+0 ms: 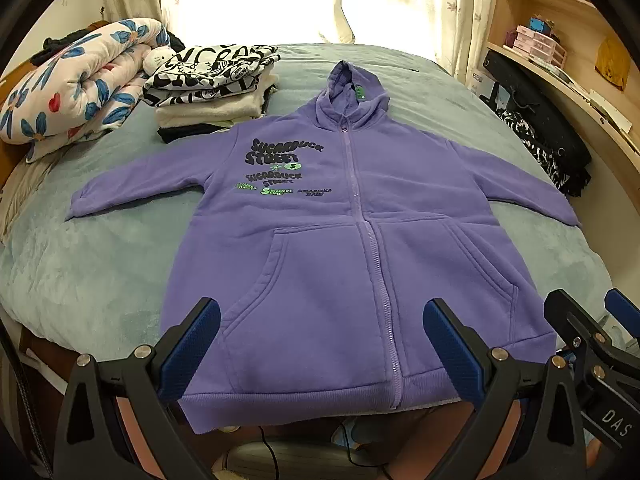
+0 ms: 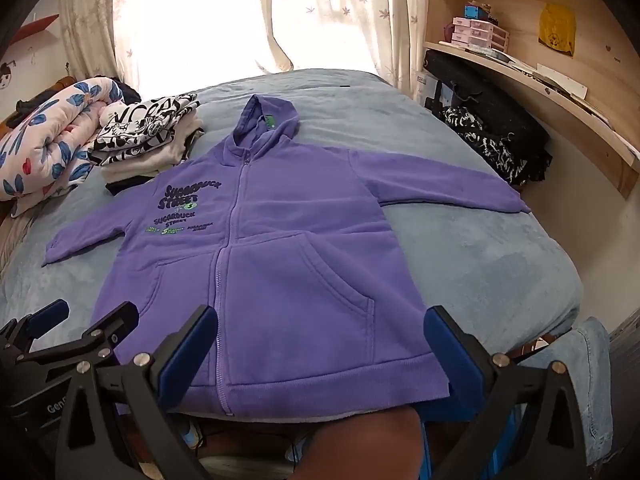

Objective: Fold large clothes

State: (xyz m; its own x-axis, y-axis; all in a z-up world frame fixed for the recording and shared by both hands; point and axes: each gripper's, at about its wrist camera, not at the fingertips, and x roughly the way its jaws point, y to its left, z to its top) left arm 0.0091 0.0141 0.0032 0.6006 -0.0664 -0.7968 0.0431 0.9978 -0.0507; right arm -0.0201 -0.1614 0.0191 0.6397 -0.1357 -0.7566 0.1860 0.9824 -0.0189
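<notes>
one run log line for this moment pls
stage: pre-fold | hoodie: flat, zipped, on bed | left gripper: open | right gripper: open

A home bedroom: bed (image 1: pixel 100 264), rolled floral quilt (image 1: pixel 76 80), curtained window (image 1: pixel 256 0), wooden shelves (image 2: pixel 532 20).

The hoodie (image 1: pixel 320 248) is purple, with black and green lettering on the chest and a lilac zip. It lies on a grey-blue bed (image 1: pixel 100 264). The quilt (image 1: pixel 76 80) is pale pink with blue and red flowers. The top garment of the pile (image 1: pixel 208 76) is black-and-white print. The tongs (image 1: pixel 320 356) have blue pads on black arms.
</notes>
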